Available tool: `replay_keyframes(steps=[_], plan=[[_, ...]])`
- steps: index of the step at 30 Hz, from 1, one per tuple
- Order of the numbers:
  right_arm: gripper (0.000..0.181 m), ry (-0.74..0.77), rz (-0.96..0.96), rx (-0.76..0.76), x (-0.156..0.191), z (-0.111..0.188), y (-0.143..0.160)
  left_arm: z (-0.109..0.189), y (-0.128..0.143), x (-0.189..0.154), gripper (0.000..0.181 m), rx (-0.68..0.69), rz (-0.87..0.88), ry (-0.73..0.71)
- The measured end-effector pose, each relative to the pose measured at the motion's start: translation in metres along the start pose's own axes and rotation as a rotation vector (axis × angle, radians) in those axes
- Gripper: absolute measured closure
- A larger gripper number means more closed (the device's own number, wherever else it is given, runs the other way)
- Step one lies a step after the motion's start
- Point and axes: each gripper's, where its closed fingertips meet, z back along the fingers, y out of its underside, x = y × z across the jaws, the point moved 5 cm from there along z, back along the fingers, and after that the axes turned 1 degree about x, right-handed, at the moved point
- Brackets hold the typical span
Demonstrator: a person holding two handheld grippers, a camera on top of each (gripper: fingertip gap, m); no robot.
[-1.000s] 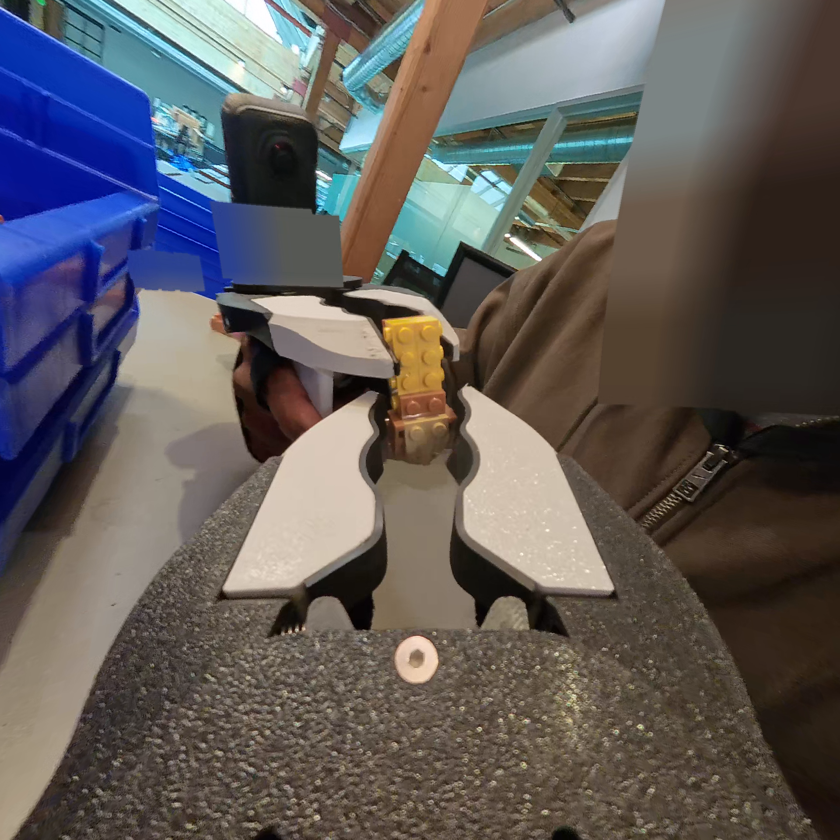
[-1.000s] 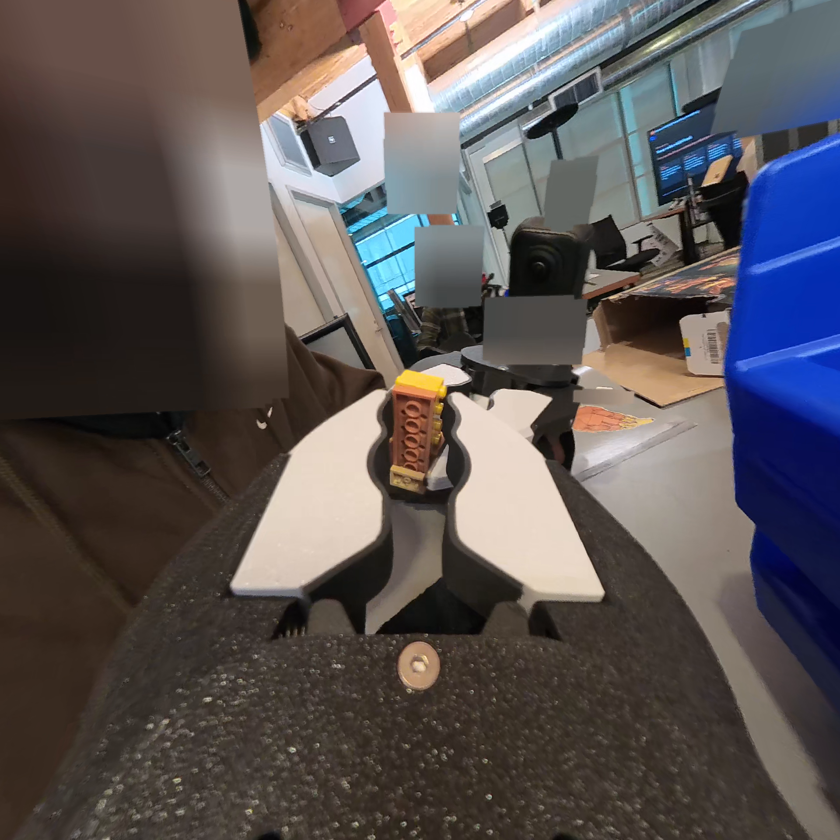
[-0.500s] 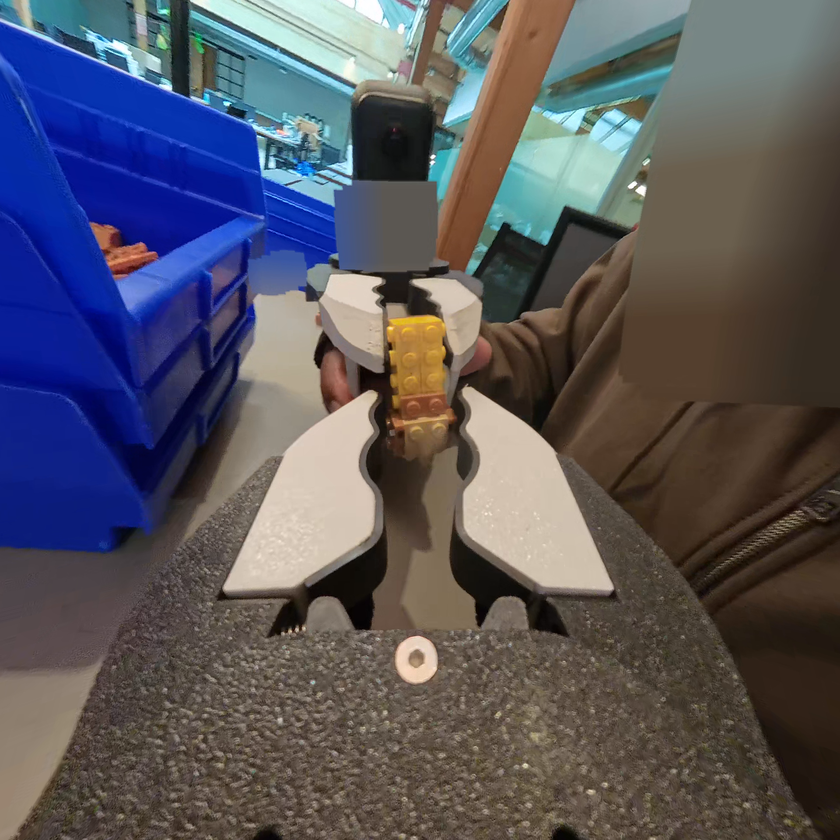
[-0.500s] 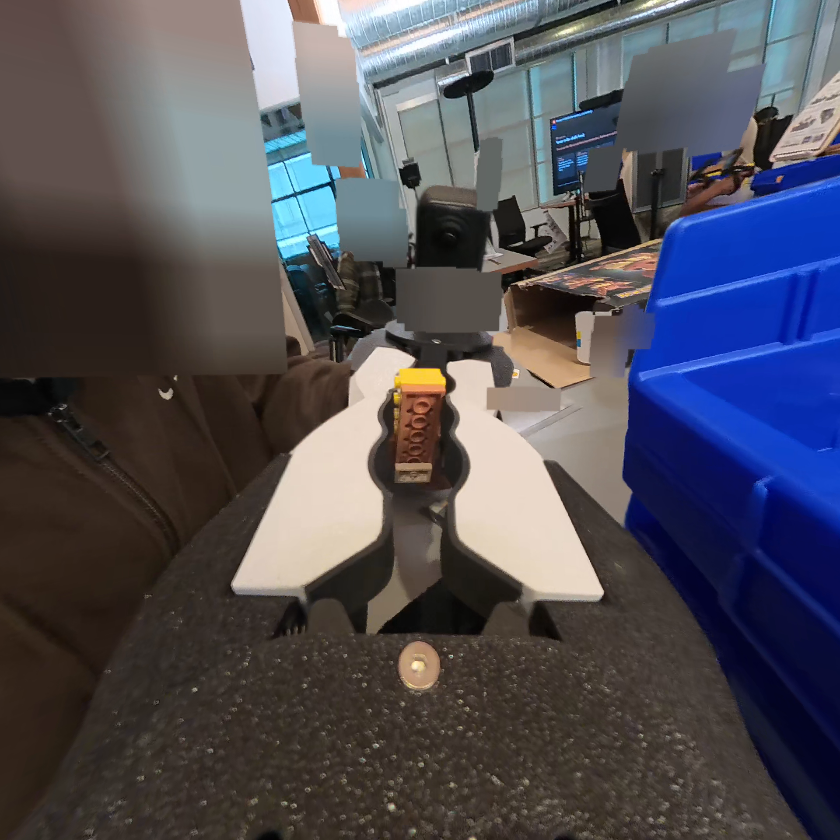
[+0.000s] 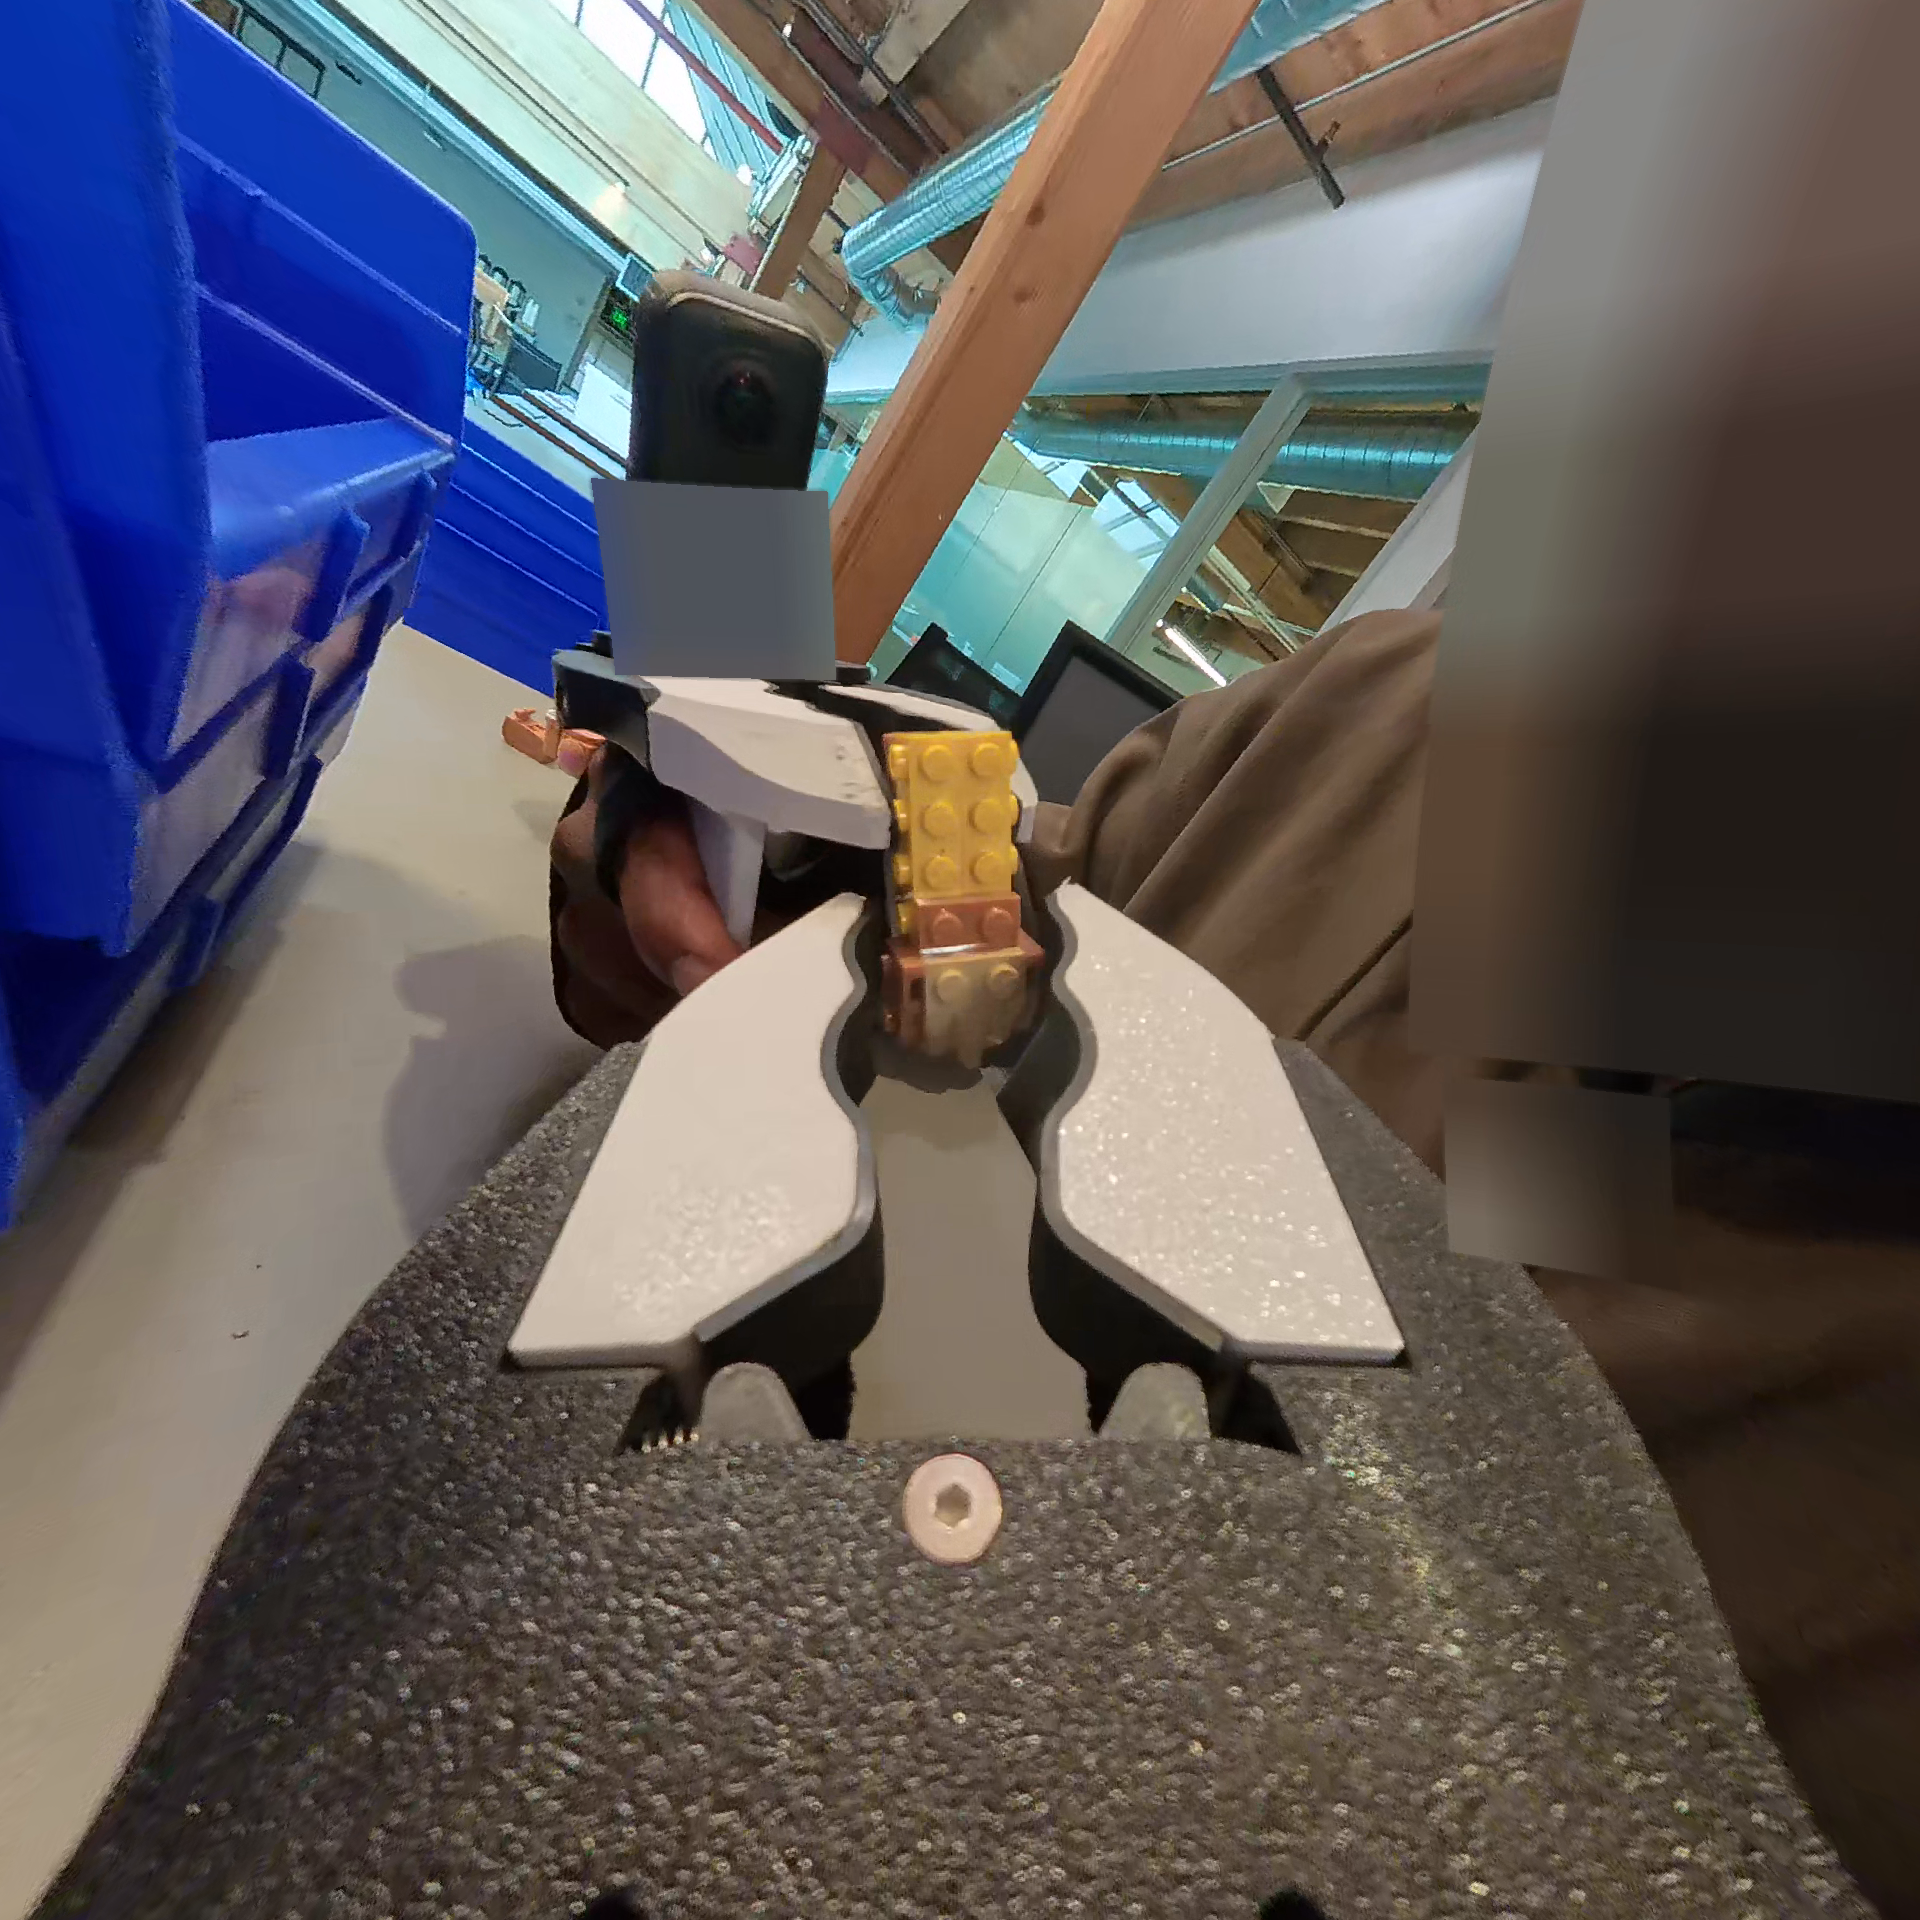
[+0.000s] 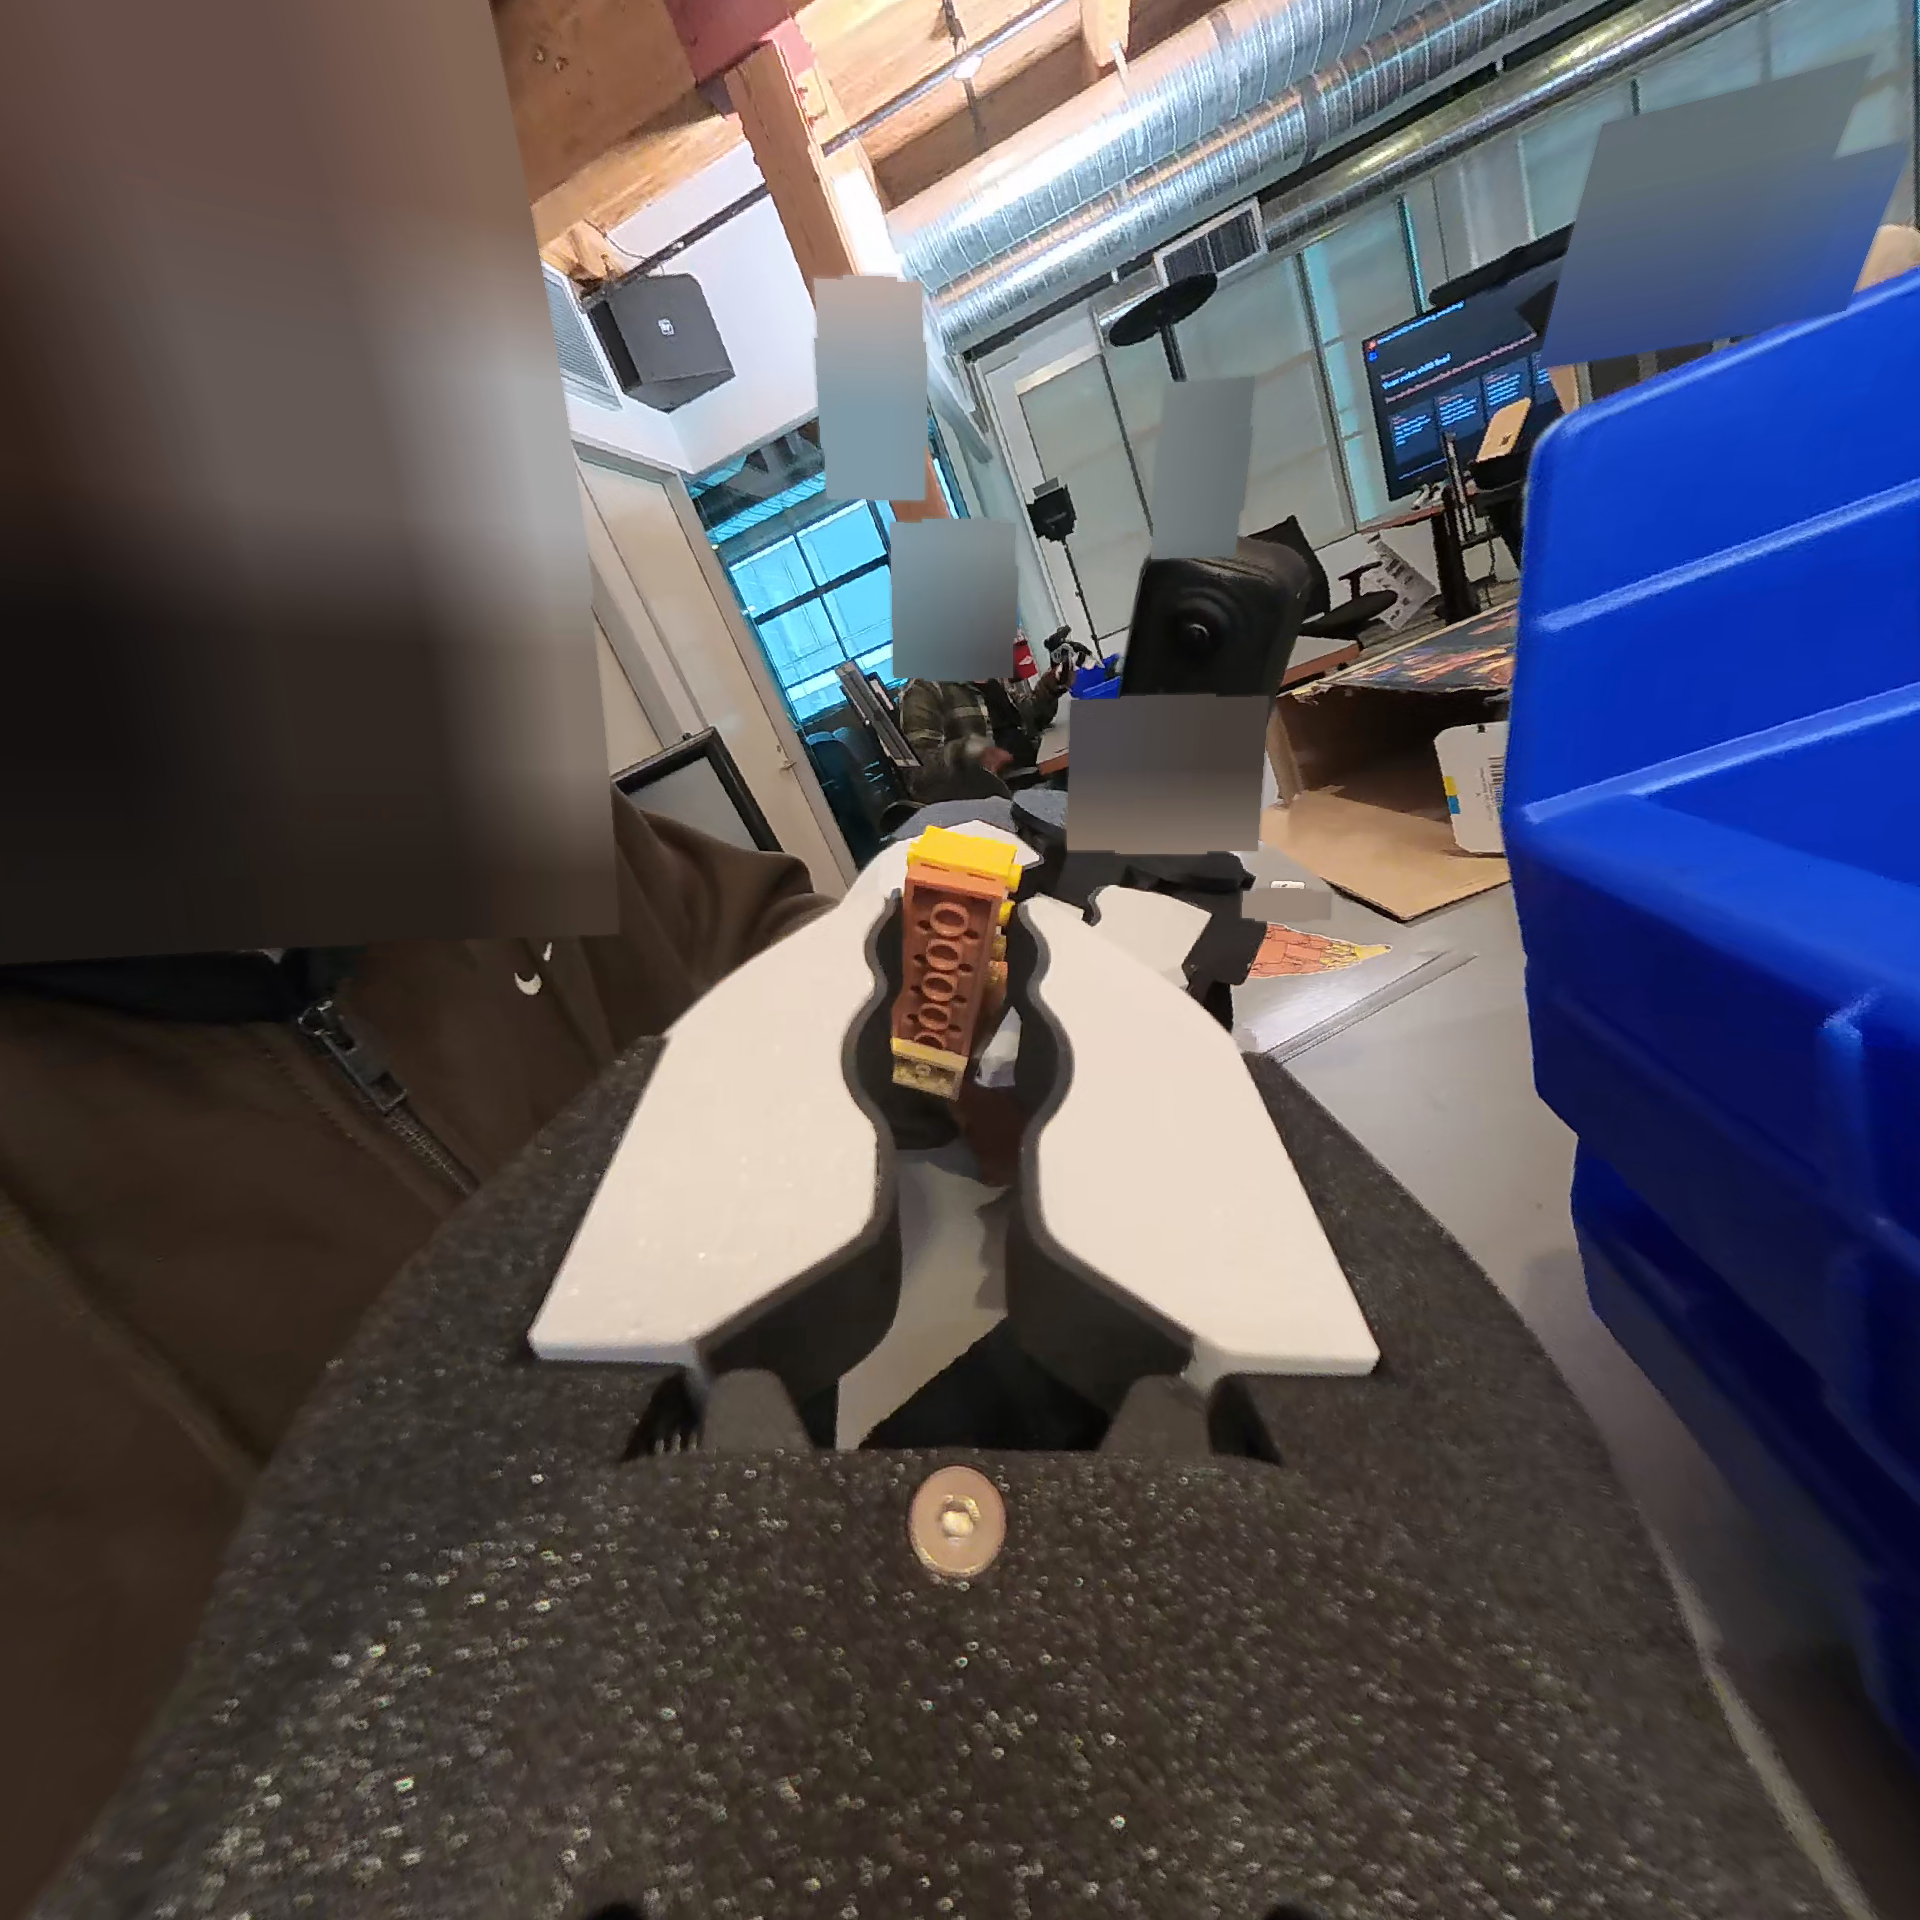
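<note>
While your left gripper (image 5: 961, 971) clenches the brown-and-tan end of the brick stack (image 5: 951, 883), your right gripper (image 6: 951, 971) grips the same stack (image 6: 951, 966) from the opposite side, its yellow brick (image 5: 951, 816) between that gripper's fingers. Both grippers meet above the grey table (image 5: 260, 1039). Blue bins (image 5: 177, 540) stand beside them, and your brown jacket (image 5: 1247, 831) lies behind.

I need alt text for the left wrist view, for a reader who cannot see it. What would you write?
The left gripper is shut on the tan and brown end of a small toy brick stack, while the right gripper, held in a hand, grips its yellow end from the opposite side. Blue storage bins stand on the grey table at left.
</note>
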Motion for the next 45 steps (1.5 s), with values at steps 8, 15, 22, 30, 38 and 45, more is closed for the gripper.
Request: replay_keyframes(steps=[8,15,22,30,38,45], plan=[[0.163,0.036,0.003,-0.005,-0.003,0.002,-0.001,0.001,-0.002,0.004,0.153,-0.015,-0.010,-0.046],[0.163,0.107,0.033,0.032,-0.009,0.004,0.000,0.004,-0.002,0.011,0.153,0.032,-0.076,-0.175],[0.163,0.176,0.018,0.082,-0.017,0.009,0.008,0.008,0.003,0.022,0.153,0.110,-0.097,-0.299],[0.163,0.217,-0.008,0.074,-0.020,0.016,0.008,0.013,0.006,0.027,0.153,0.195,-0.133,-0.389],[0.163,0.204,-0.054,0.013,-0.019,0.023,0.003,0.010,0.027,0.038,0.152,0.400,-0.132,-0.506],[0.163,0.010,-0.178,-0.242,-0.011,0.036,-0.018,0.005,0.038,0.043,0.152,0.507,-0.198,-0.593]])
